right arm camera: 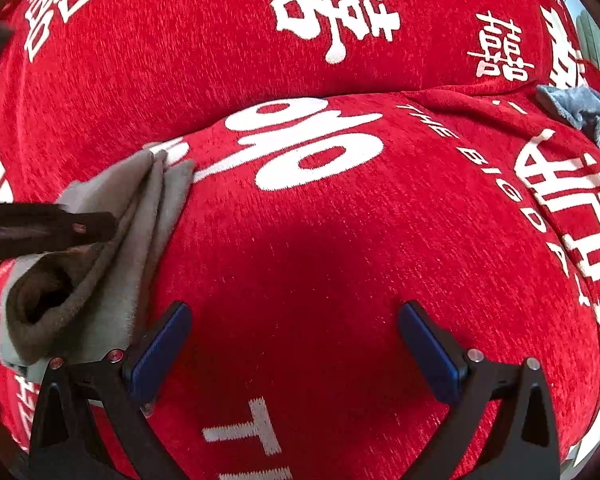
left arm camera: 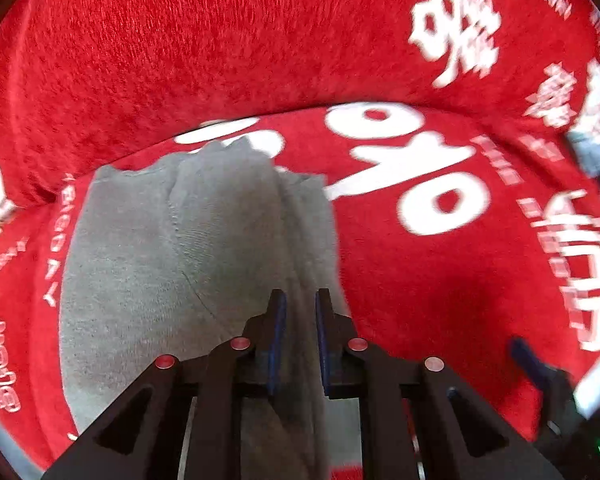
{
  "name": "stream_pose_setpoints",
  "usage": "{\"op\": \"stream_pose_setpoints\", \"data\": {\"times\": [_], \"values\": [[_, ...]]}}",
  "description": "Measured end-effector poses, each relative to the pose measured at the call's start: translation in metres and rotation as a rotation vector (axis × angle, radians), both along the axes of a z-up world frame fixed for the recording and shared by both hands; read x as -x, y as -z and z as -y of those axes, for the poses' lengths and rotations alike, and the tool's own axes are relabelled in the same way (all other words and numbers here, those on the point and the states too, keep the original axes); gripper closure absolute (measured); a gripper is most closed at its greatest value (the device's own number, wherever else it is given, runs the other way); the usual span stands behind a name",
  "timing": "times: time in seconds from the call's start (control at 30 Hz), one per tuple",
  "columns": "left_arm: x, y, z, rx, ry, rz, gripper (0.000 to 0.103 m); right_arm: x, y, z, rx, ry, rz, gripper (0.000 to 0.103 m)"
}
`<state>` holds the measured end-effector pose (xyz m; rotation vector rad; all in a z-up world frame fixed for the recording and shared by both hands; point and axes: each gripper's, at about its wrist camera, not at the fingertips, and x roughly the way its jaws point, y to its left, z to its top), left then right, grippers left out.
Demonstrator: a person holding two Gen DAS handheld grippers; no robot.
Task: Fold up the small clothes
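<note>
Since the gray cloth [left arm camera: 152, 264] lies bunched toward the left side of the red printed cover [left arm camera: 440, 288], long axis running away toward the cover's back fold, the left gripper [left arm camera: 300, 304] is the nearer one, pinched tight on its gathered edge; the right gripper [right arm camera: 296, 332] hangs wide open beside it, holding nothing.

The sofa cover [right arm camera: 300, 240] was a bright, fuzzy red printed with large white characters, white "%"-like rings and small white capital letters. The small garment [left arm camera: 148, 264] was a plain light grey with a fine ribbed knit, looking darker brown-grey inside its open fold in the right wrist view, while another cloth [right arm camera: 580, 112] at the far right edge was blue-grey. Both the left gripper [left arm camera: 300, 304] and the right gripper [right arm camera: 294, 320] were black with dark blue pads [right arm camera: 430, 356] and small red and silver round pins.
</note>
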<state>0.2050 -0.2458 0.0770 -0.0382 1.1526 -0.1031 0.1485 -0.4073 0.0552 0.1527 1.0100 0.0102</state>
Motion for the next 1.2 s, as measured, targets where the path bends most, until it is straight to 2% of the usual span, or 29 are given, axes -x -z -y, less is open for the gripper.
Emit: {"op": "stream_pose_setpoints", "data": {"times": [0.07, 0.1, 0.13, 0.17, 0.2, 0.3, 0.4, 0.5, 0.57, 0.6, 0.67, 0.73, 0.8, 0.93, 1.0, 1.03, 1.07, 1.13, 1.2], "values": [[0.016, -0.019, -0.016, 0.012, -0.007, 0.049, 0.049, 0.003, -0.007, 0.004, -0.021, -0.002, 0.010, 0.000], [0.025, -0.027, -0.026, 0.009, -0.017, 0.079, 0.005, 0.003, -0.009, 0.005, -0.031, -0.005, 0.013, 0.000], [0.033, -0.040, -0.041, 0.008, -0.042, 0.139, 0.000, 0.004, -0.015, 0.007, -0.057, -0.013, 0.023, 0.000], [0.049, -0.054, -0.060, 0.010, -0.079, 0.227, 0.000, 0.004, -0.018, 0.006, -0.077, -0.022, 0.029, 0.000], [0.056, -0.060, -0.072, 0.005, -0.092, 0.245, 0.000, 0.004, -0.024, 0.005, -0.118, -0.043, 0.038, 0.000], [0.070, -0.055, -0.106, 0.008, -0.090, 0.201, 0.000, -0.001, -0.035, -0.007, -0.234, -0.108, 0.052, 0.000], [0.091, -0.036, -0.132, -0.056, -0.110, 0.197, 0.000, -0.012, -0.039, -0.031, -0.341, -0.215, 0.031, 0.000], [0.116, -0.005, -0.147, -0.144, -0.077, 0.171, 0.000, -0.030, -0.036, -0.063, -0.361, -0.304, -0.014, 0.000], [0.129, 0.011, -0.152, -0.173, -0.056, 0.156, 0.000, -0.044, -0.030, -0.079, -0.383, -0.337, -0.044, 0.001], [0.133, 0.018, -0.152, -0.175, -0.039, 0.152, 0.000, -0.050, -0.025, -0.085, -0.396, -0.347, -0.065, 0.003], [0.135, 0.032, -0.151, -0.211, -0.027, 0.147, 0.000, -0.064, -0.014, -0.097, -0.413, -0.362, -0.124, 0.017], [0.132, 0.041, -0.152, -0.244, -0.035, 0.152, 0.000, -0.072, -0.001, -0.106, -0.420, -0.371, -0.179, 0.023], [0.128, 0.048, -0.159, -0.232, -0.057, 0.147, 0.000, -0.077, 0.007, -0.113, -0.415, -0.379, -0.193, 0.026], [0.118, 0.055, -0.176, -0.120, -0.118, 0.123, 0.000, -0.081, 0.007, -0.118, -0.404, -0.393, -0.180, 0.028], [0.114, 0.056, -0.177, -0.092, -0.134, 0.123, 0.000, -0.086, 0.010, -0.121, -0.384, -0.394, -0.176, 0.050], [0.112, 0.057, -0.176, -0.098, -0.136, 0.126, 0.000, -0.090, 0.013, -0.122, -0.358, -0.392, -0.188, 0.066], [0.109, 0.056, -0.175, -0.119, -0.142, 0.131, 0.000, -0.090, 0.013, -0.120, -0.362, -0.390, -0.193, 0.078], [0.112, 0.045, -0.178, -0.111, -0.160, 0.161, 0.013, -0.085, -0.003, -0.108, -0.418, -0.391, -0.149, 0.086], [0.119, 0.029, -0.179, -0.060, -0.154, 0.188, 0.014, -0.076, -0.025, -0.095, -0.440, -0.399, -0.065, 0.087]]}}
